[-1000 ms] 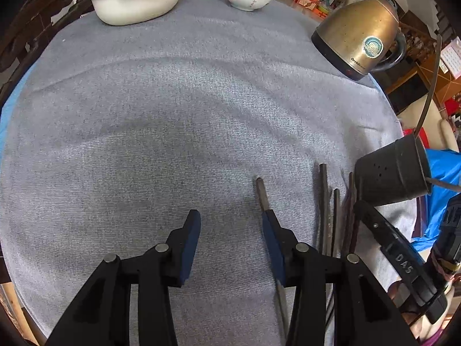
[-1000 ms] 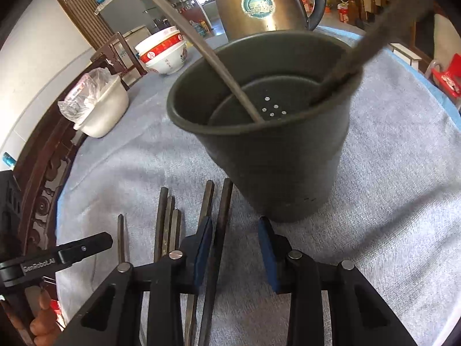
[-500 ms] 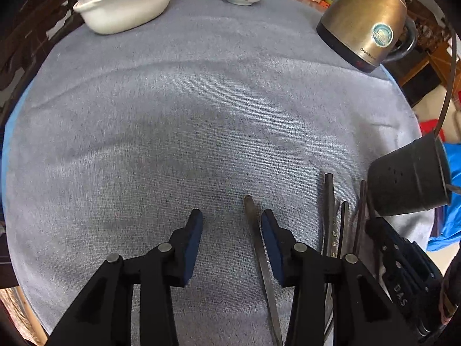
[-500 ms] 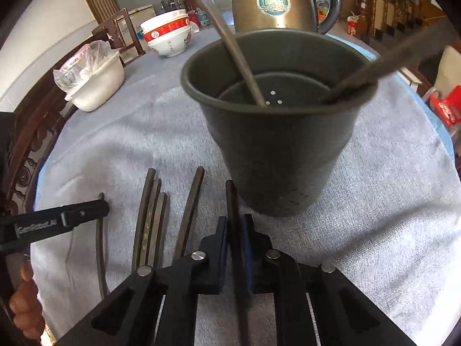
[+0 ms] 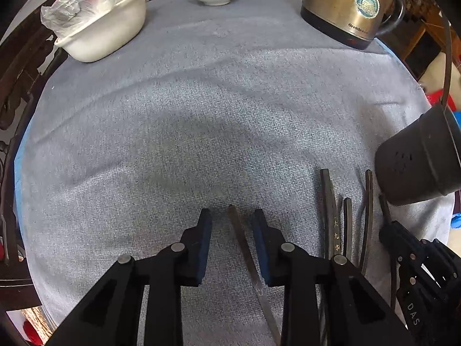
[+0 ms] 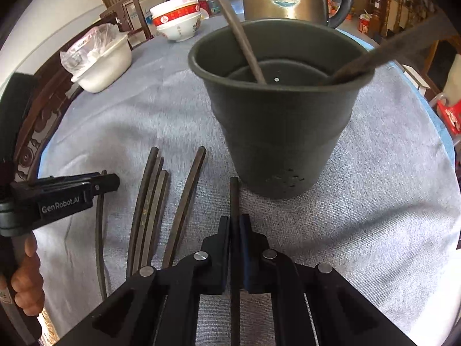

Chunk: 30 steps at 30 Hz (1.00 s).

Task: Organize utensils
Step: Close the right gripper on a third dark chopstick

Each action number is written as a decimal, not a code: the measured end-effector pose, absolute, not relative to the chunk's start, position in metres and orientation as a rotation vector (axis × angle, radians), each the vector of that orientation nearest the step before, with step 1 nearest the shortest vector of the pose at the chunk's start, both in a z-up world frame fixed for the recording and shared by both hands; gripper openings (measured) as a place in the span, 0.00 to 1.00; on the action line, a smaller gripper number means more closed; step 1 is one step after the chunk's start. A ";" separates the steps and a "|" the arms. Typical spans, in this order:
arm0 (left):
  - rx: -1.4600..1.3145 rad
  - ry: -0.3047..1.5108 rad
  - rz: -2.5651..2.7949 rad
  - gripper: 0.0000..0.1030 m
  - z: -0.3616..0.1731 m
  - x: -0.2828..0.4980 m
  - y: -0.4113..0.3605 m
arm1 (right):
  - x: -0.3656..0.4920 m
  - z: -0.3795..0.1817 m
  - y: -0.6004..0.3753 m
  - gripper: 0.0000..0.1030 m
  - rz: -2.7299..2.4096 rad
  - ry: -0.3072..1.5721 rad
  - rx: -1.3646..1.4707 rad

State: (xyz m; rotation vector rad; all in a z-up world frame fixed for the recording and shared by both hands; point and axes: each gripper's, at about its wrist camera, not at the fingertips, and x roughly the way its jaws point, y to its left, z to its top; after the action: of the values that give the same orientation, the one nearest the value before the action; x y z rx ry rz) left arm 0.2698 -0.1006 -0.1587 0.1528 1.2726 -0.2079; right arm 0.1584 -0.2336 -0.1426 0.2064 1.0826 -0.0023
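Both hands are at the pick-up step of clearing loose chopsticks off the grey-clothed desk (image 5: 201, 101) into the dark holder cup (image 6: 283, 109). The left gripper (image 5: 233, 222) points down at a lone chopstick (image 5: 245, 248) lying apart from the others; its jaws have just been closing, and the stick sits between them nearer the right pad, with no pad pressing on it yet. Compared with a second ago, when the stick lay under the right finger, this gripper has slid across so that the stick lies inside the gap. Next it needs to finish closing squarely, then lift. Further right, four more chopsticks (image 6: 149, 201) lie side by side on the cloth. The right gripper (image 6: 234, 225), just in front of the cup, has its jaws pinched onto a dark chopstick (image 6: 234, 199) still flat on the desk; a second ago they stood apart. Its next move is probably to tilt the stick up and drop it into the cup, which already holds two.
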 end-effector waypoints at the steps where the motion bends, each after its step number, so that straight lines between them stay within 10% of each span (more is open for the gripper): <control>1: 0.158 1.275 -0.207 0.28 -0.159 0.271 -0.103 | 0.159 -0.142 -0.233 0.10 -0.004 1.089 0.204; 30: 0.144 1.268 -0.154 0.09 -0.160 0.270 -0.104 | 0.163 -0.142 -0.223 0.10 0.048 1.111 0.071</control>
State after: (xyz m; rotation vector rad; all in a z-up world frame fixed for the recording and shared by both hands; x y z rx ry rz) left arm 0.2703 -0.1043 -0.1602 0.1436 1.2680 -0.1541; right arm 0.1632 -0.2228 -0.1417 0.0710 1.1111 0.0483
